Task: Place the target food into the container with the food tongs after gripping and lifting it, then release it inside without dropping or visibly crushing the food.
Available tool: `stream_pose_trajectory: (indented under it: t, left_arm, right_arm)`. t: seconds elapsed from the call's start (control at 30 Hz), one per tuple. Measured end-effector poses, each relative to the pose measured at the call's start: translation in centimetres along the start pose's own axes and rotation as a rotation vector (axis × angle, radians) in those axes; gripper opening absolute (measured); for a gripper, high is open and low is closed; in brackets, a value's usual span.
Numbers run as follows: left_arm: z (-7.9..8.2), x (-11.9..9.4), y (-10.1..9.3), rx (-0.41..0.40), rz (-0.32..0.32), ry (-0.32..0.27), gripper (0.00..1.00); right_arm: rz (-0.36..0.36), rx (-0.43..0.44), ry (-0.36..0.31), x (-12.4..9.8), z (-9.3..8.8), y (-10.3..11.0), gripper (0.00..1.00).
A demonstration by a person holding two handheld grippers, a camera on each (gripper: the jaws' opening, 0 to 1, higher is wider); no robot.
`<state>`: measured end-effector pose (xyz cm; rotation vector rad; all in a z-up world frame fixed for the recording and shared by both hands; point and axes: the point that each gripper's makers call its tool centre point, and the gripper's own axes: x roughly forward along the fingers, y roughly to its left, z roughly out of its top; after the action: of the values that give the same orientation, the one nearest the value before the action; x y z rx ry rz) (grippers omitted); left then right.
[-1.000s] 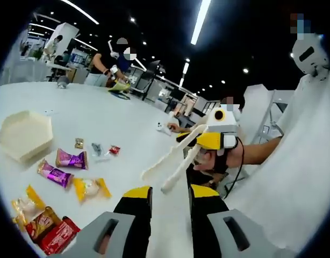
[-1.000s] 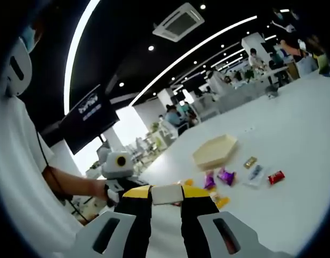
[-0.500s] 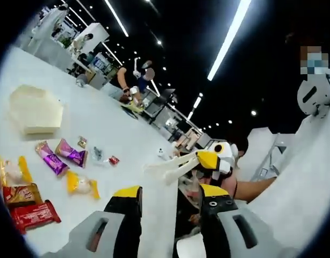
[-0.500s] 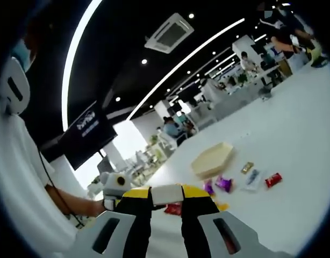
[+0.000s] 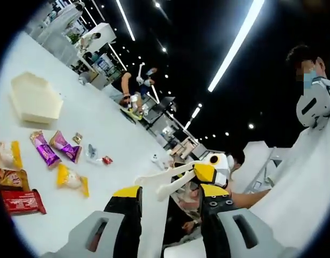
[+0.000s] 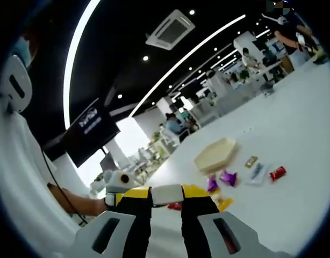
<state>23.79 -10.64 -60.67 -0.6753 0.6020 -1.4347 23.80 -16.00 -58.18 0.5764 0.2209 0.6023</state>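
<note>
White food tongs (image 5: 160,181) stick out to the left from my right gripper (image 5: 206,173), which comes in from the right in the left gripper view. Their two arms are spread, with nothing between them. In the right gripper view my right gripper (image 6: 166,192) is shut on the tongs' white handle (image 6: 166,194). My left gripper (image 5: 170,189) is open and holds nothing, just below the tongs. The cream hexagonal container (image 5: 35,99) (image 6: 215,155) lies on the white table (image 5: 108,134). Wrapped snacks lie near it: two purple packets (image 5: 53,148), a yellow one (image 5: 71,178), a red one (image 5: 22,200).
Small sweets (image 5: 92,151) and a small red packet (image 6: 277,173) lie past the purple packets. The person's white sleeve (image 5: 299,177) is at the right. Other people work at tables (image 5: 134,99) far behind. My left gripper (image 6: 119,181) shows low left in the right gripper view.
My left gripper's jaws stand wider apart than a second ago, and its view has rolled. The tongs in my right gripper now sit lower, just above the left jaws. The snacks have not moved.
</note>
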Motion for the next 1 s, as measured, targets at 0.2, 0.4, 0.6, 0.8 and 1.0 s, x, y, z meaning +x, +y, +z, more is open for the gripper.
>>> stream_pose_trajectory:
  t: [0.2, 0.4, 0.6, 0.8, 1.0]
  left_arm:
    - [-0.28, 0.14, -0.03, -0.010, -0.006, 0.015, 0.40]
    - [-0.43, 0.28, -0.02, -0.015, -0.010, 0.023, 0.40]
    - [-0.37, 0.40, 0.17, -0.021, -0.008, 0.024, 0.39]
    - [-0.26, 0.55, 0.14, -0.028, -0.009, 0.024, 0.36]
    - [-0.31, 0.58, 0.00, -0.004, -0.013, 0.026, 0.34]
  right_arm:
    - [-0.004, -0.005, -0.006, -0.28, 0.13, -0.01, 0.19]
    - [-0.010, -0.004, -0.005, -0.57, 0.10, -0.19, 0.19]
    - [-0.010, -0.006, -0.004, -0.58, 0.23, -0.22, 0.19]
    - [-0.008, -0.010, -0.003, -0.56, 0.36, -0.30, 0.19]
    - [-0.005, -0.009, -0.002, -0.61, 0.32, -0.18, 0.19]
